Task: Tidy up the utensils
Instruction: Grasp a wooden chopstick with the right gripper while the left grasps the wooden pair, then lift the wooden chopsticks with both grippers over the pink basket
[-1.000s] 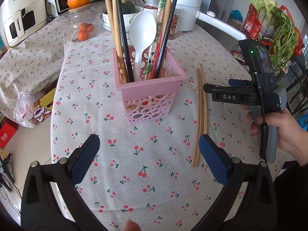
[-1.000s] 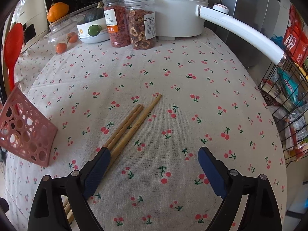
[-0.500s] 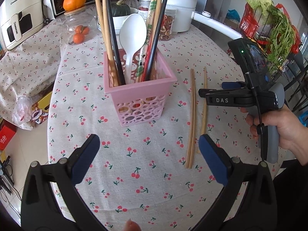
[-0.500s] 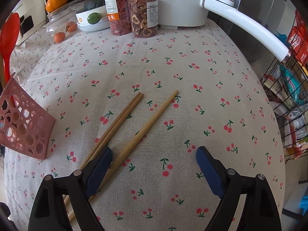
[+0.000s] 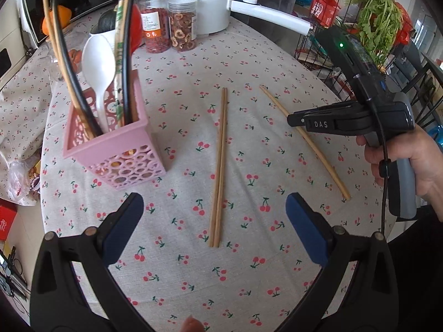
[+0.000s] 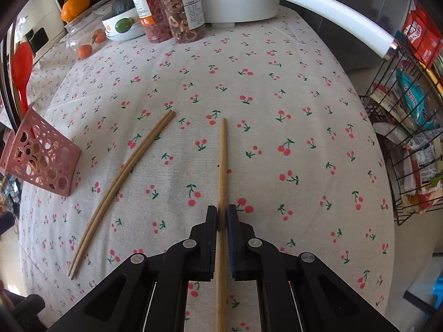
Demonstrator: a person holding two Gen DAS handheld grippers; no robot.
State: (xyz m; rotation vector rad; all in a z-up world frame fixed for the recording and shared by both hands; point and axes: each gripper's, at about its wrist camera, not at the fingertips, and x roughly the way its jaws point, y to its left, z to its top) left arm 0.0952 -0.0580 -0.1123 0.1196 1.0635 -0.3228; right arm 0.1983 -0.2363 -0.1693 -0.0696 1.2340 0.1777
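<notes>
Right gripper (image 6: 221, 218) just closed, pinching single chopstick (image 6: 222, 166); chopstick pair (image 6: 124, 177) at 10 o'clock. Left gripper (image 5: 214, 229) spread wide, empty.

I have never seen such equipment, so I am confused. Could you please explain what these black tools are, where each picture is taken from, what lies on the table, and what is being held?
There is no robot here. A person holds a hand-operated clamp tool in each hand, and each tool has a wide-angle camera looking forward along its two fingers.

One picture comes from the left gripper. Its blue-padded jaws stand open and hold nothing. It also shows the person's right hand working the other tool.

The other picture comes from the right gripper. Its jaws have just been closing and now pinch a single chopstick.

On the cherry-print tablecloth lie two more chopsticks side by side, left of the gripped one. A pink holder already contains chopsticks and a white spoon. At the far edge stand two jars and a white pot.
</notes>
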